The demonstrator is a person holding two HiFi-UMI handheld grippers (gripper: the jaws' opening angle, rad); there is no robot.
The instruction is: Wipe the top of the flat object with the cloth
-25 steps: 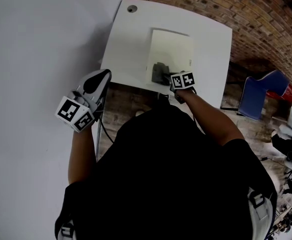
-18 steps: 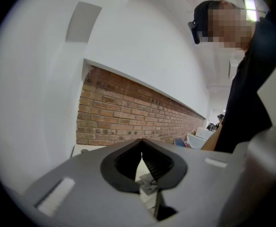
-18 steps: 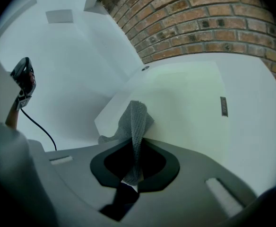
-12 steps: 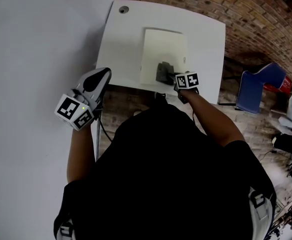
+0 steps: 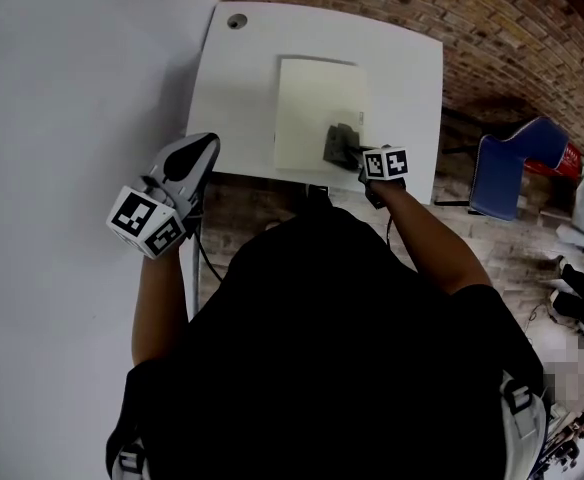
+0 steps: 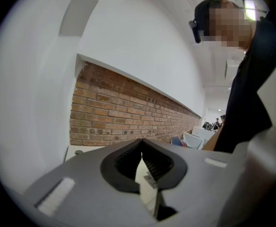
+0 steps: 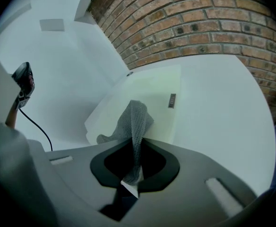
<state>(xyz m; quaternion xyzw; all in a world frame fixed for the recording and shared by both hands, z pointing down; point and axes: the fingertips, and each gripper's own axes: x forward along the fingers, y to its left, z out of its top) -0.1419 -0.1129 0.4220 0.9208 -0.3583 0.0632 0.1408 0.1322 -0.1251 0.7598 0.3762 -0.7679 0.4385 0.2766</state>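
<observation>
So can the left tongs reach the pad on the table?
Probably yes: the left tongs hang just off the table's near edge, and nothing stands between them and the pad.

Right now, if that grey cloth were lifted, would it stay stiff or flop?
Probably floppy: the cloth folds and droops where the right gripper pinches it. Likely light, since its mesh weave looks thin. It may drag rather than glide on the flat object, though that is a guess.

Left gripper [image 5: 204, 146] held aside, jaws together — right gripper [image 5: 355, 154] extended, jaws pinching cloth [image 5: 336, 144].
</observation>
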